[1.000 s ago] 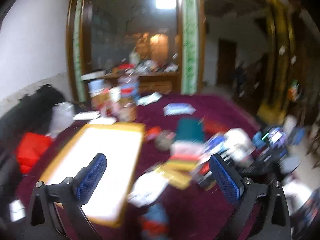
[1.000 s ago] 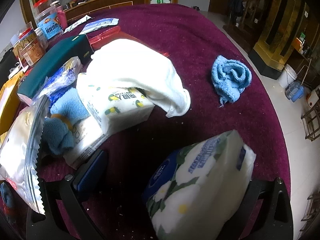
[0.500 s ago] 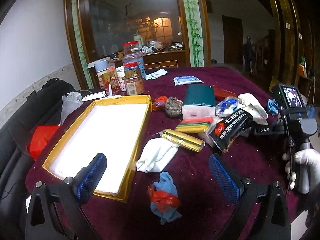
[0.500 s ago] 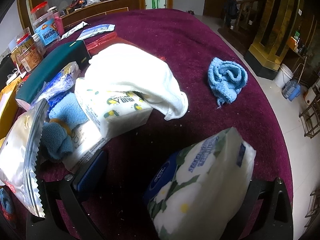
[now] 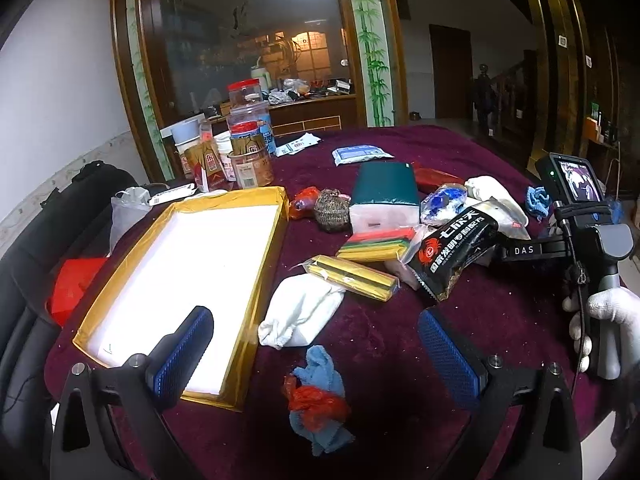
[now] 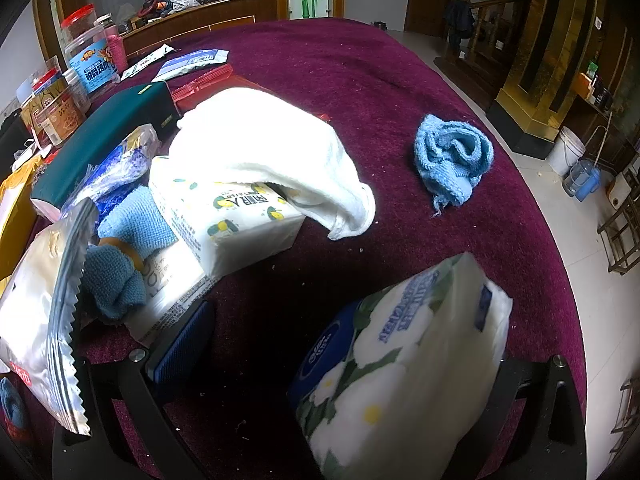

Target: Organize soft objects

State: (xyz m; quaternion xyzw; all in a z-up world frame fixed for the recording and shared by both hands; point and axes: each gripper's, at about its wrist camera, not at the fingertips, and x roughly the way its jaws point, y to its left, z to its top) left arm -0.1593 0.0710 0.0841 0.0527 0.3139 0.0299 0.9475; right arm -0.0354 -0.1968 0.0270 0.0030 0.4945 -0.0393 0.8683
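**Both tongs wide, one pack between the right fingers**

While the left gripper hangs wide open over the maroon table, nothing sits between its blue pads. Below the gap lies a blue rag with red plastic on it; a white cloth lies just beyond, beside the yellow-rimmed tray.

The right gripper is also spread wide. A tissue pack fills the right side of its gap and hides the right finger; whether it touches that pad I cannot tell. The left pad stands clear of it. A white towel drapes over another tissue pack, and a blue cloth lies apart from them.
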